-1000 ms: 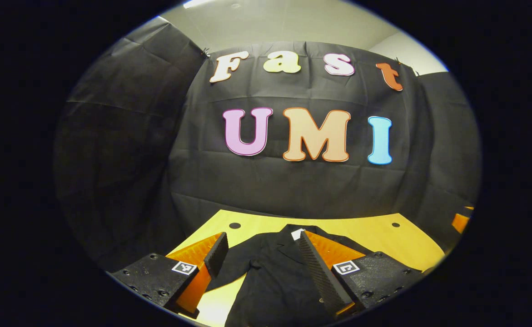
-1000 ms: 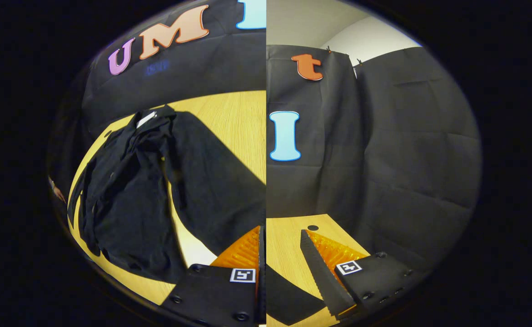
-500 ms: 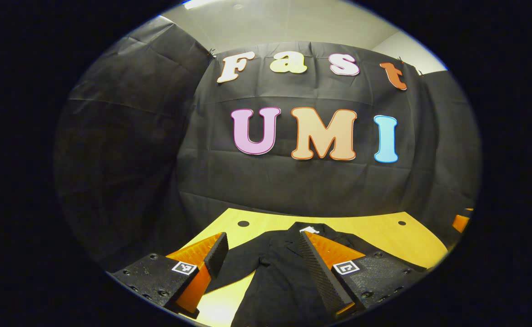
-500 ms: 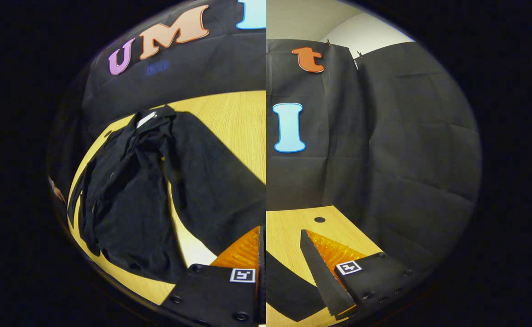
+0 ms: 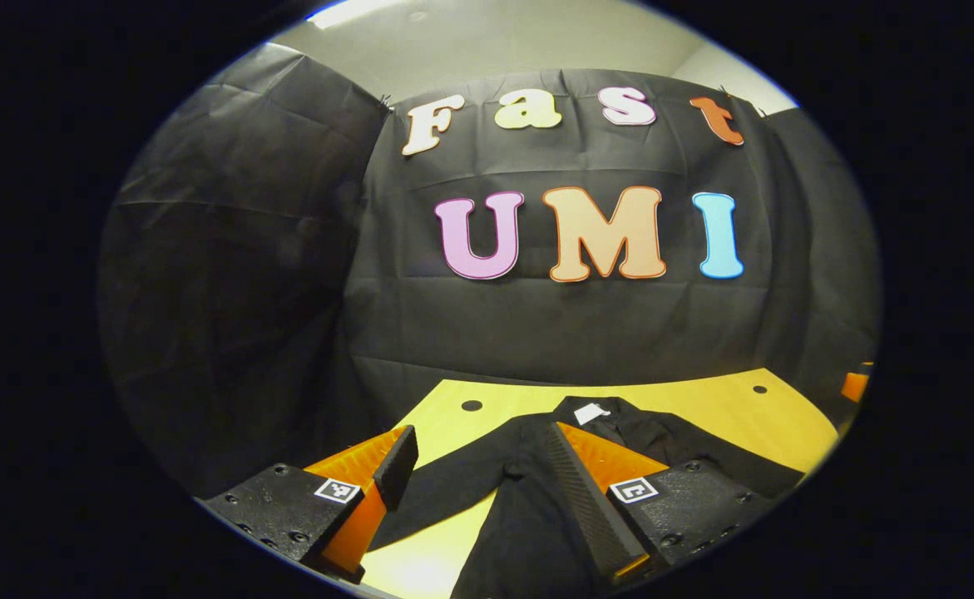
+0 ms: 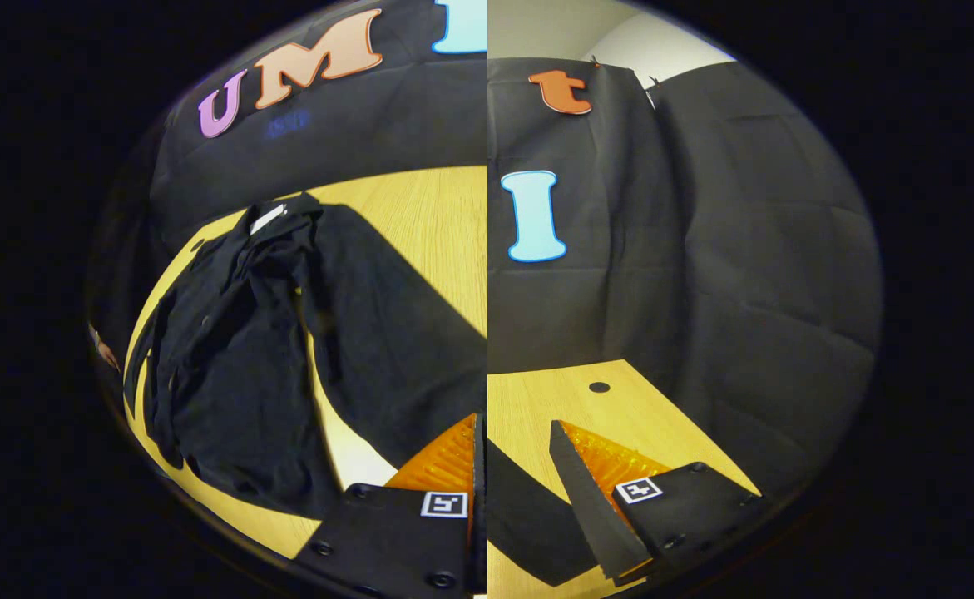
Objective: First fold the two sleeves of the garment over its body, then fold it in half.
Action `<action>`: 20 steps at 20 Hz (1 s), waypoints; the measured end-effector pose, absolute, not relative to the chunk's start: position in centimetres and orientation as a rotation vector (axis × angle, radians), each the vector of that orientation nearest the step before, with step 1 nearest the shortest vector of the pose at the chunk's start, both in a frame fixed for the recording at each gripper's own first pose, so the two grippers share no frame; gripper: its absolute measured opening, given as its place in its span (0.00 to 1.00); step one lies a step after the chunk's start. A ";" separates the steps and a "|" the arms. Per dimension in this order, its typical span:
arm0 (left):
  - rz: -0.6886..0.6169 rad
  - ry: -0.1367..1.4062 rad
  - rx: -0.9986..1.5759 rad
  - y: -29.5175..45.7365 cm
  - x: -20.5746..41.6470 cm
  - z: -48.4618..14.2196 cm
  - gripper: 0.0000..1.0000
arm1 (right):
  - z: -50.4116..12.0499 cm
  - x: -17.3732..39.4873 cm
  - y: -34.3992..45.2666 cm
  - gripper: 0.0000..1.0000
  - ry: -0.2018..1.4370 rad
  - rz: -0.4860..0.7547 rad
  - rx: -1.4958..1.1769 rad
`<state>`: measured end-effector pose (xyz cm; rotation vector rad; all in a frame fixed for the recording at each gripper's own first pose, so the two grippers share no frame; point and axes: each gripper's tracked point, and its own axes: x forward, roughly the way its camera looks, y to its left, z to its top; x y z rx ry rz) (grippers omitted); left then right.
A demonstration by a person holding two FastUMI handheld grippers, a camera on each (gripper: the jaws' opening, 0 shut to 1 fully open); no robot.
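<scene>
A black garment point(image 5: 536, 499) lies on the yellow wooden table point(image 5: 703, 412), its collar and white label point(image 5: 590, 413) at the far end. One sleeve point(image 5: 445, 487) runs out toward the lower left. My left gripper point(image 5: 487, 470) hovers open just above the garment's body, nothing between its fingers. The right gripper view is split down the middle. Its left half shows the garment point(image 6: 237, 358) spread flat with a sleeve point(image 6: 387, 333) stretched out. Its right half shows a black sleeve end point(image 6: 528, 524) on the table between the fingers of my open right gripper point(image 6: 511, 491).
Small round holes point(image 5: 472, 405) point(image 5: 759, 388) point(image 6: 599, 387) mark the tabletop. The booth's black cloth wall hangs close behind the table's far edge. A bit of the other gripper point(image 5: 852, 387) shows at the right edge of the left gripper view.
In the left gripper view the garment has slid rightward and more of the left sleeve shows. The right half of the right gripper view has tilted down onto more table; its left half is unchanged.
</scene>
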<state>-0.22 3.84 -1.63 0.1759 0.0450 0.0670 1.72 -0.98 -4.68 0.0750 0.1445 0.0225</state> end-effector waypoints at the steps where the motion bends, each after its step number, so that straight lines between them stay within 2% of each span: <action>1: 0.065 0.041 0.172 3.8 -0.2 -1.5 0.92 | -4.6 1.8 -1.1 0.50 0.144 0.022 0.076; 11: 0.111 0.039 0.163 4.6 -0.2 -1.5 0.92 | -5.1 2.4 -1.9 0.51 0.155 0.027 0.077; 20: 0.164 0.051 0.123 6.5 -1.2 -2.4 0.92 | -9.3 2.5 -4.7 0.52 0.247 -0.017 0.063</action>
